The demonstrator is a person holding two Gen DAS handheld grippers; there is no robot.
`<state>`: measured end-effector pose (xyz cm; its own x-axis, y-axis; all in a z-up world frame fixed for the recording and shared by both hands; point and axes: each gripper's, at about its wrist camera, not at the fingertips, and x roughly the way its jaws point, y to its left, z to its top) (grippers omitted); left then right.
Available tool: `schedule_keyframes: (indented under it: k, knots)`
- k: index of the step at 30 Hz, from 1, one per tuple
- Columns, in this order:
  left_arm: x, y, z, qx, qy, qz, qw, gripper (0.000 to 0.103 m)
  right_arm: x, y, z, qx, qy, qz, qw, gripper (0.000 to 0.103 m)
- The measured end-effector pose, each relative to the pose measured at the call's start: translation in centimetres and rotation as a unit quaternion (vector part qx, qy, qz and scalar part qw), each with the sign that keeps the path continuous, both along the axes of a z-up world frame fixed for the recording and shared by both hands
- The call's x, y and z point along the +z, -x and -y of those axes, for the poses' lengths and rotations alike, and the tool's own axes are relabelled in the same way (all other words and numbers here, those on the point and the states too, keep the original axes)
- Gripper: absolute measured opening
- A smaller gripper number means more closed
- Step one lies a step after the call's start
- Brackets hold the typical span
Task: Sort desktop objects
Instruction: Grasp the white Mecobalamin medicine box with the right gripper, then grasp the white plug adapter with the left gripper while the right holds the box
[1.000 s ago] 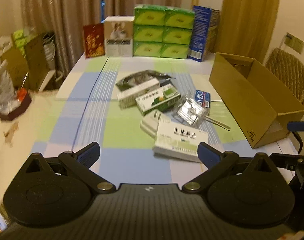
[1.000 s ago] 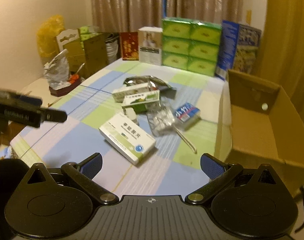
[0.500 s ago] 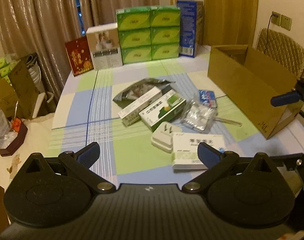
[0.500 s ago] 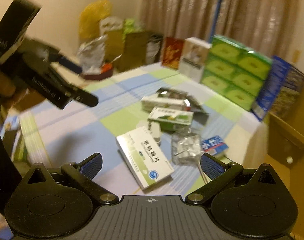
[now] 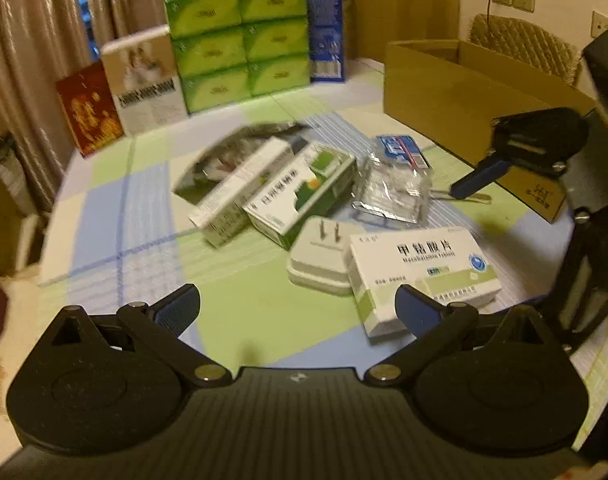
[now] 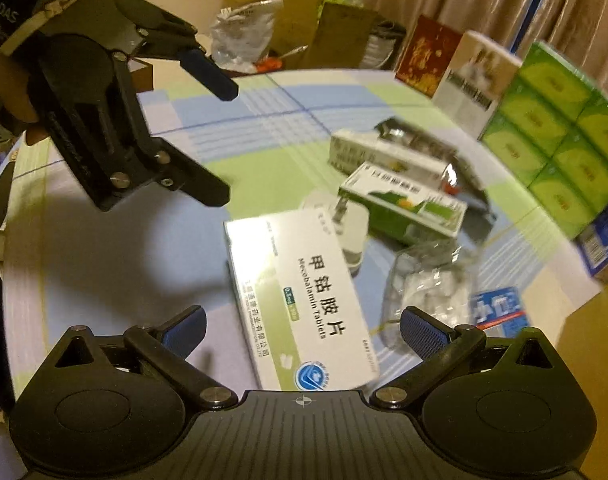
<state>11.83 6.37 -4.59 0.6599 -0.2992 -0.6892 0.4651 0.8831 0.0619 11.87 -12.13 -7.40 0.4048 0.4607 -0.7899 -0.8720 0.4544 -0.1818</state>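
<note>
Closer now, the right gripper [image 6: 301, 326] hangs above the white medicine box [image 6: 299, 300], both grippers' jaws wide open, empty.

The checked table [image 5: 151, 216] carries medicine boxes [image 5: 420, 268], a plug adapter [image 5: 318, 258] (prongs up) and a cardboard box [image 5: 444, 108].

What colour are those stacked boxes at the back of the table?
Bright green: the stacked boxes show best in the left wrist view.

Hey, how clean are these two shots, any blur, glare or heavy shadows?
Left wrist view: warm dim light, motion blur on the far boxes, fisheye bending at the edges. Right wrist view: glare on the pill box, the left gripper casting a dark shadow.
</note>
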Motion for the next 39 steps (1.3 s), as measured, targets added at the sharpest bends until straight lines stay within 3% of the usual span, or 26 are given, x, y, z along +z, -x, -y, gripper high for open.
schedule_keyframes:
  k: [8,15,18,24,31,39]
  knots:
    - [-1.5,-1.3,0.2,-0.036,-0.043,-0.017,0.9982,0.102,-2.1,-2.4,-0.9,0.001,0.019,-0.013,1.000,0.100]
    - [-2.0,-1.6,1.0,-0.058,-0.057,-0.025,0.9964,0.102,-2.5,-3.2,-0.7,-0.005,0.017,-0.047,0.999,0.075]
    - [-2.3,-1.9,1.0,-0.052,-0.054,-0.031,0.9967,0.102,-2.2,-3.0,-0.7,-0.015,0.022,-0.046,0.999,0.074]
    - [-2.6,-2.9,1.7,-0.039,-0.039,-0.037,0.9978,0.102,-0.7,-2.2,1.2,-0.093,-0.004,-0.050,0.994,0.073]
    - [-2.6,-4.8,3.6,-0.032,-0.024,-0.036,0.9985,0.102,0.3,-0.4,4.6,-0.189,-0.037,-0.056,0.980,0.072]
    - [-4.7,-7.4,5.9,-0.031,-0.031,-0.054,0.9976,0.101,-1.1,-0.4,6.8,-0.250,-0.009,-0.048,0.967,0.073]
